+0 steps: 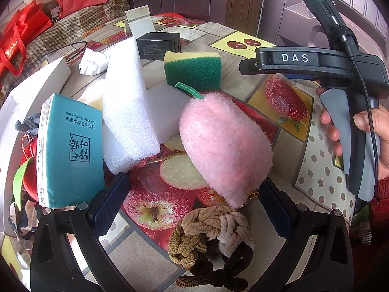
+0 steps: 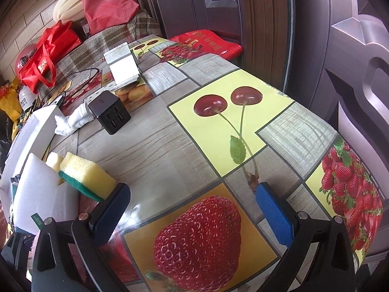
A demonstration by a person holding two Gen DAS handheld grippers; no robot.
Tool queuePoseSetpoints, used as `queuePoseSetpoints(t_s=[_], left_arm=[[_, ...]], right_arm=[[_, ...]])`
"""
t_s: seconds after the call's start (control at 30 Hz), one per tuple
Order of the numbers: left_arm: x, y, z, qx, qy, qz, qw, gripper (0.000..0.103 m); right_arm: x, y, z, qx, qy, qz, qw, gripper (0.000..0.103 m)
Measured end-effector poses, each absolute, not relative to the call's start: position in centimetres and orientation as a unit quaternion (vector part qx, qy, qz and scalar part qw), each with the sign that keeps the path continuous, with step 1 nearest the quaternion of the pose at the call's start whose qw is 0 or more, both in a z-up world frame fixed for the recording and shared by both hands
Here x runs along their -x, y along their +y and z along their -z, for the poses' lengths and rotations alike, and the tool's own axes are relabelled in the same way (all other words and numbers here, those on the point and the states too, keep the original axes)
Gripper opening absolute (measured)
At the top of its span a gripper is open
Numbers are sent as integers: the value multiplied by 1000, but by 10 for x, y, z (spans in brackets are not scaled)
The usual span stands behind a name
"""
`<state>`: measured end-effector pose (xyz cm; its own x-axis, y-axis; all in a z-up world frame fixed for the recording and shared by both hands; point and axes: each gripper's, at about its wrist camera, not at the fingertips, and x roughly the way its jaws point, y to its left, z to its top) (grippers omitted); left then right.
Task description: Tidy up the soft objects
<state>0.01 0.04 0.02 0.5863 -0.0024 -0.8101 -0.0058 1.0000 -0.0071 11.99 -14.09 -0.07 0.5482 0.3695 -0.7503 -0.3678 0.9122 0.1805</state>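
I work at a table (image 2: 170,146) covered by an oilcloth printed with fruit: cherries, strawberries, apples, set among grey wood-grain squares. Behind it stands a dark brown panelled door (image 2: 218,2), and more of the same purplish-brown panelling (image 2: 352,60) runs along my right. To the far left is a pale brick-patterned wall (image 2: 26,7). Against it a seat draped in a checked brown cover (image 2: 116,39) carries red bags (image 2: 48,51) and a cream cushion (image 2: 68,4). Soft daylight glints off the oilcloth's sheen.
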Motion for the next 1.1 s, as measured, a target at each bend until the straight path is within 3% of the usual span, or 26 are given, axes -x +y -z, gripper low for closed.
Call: queuePoseSetpoints(t_s=[1.0,1.1], left_arm=[[-4,0,-1,-14,448,25,894,102],[20,-3,-19,-3,404,33,914,102]], right_arm=[[-120,-141,-1,-2,427,-210,880,103],[-120,-145,-2,-14,423,-217,880,103]])
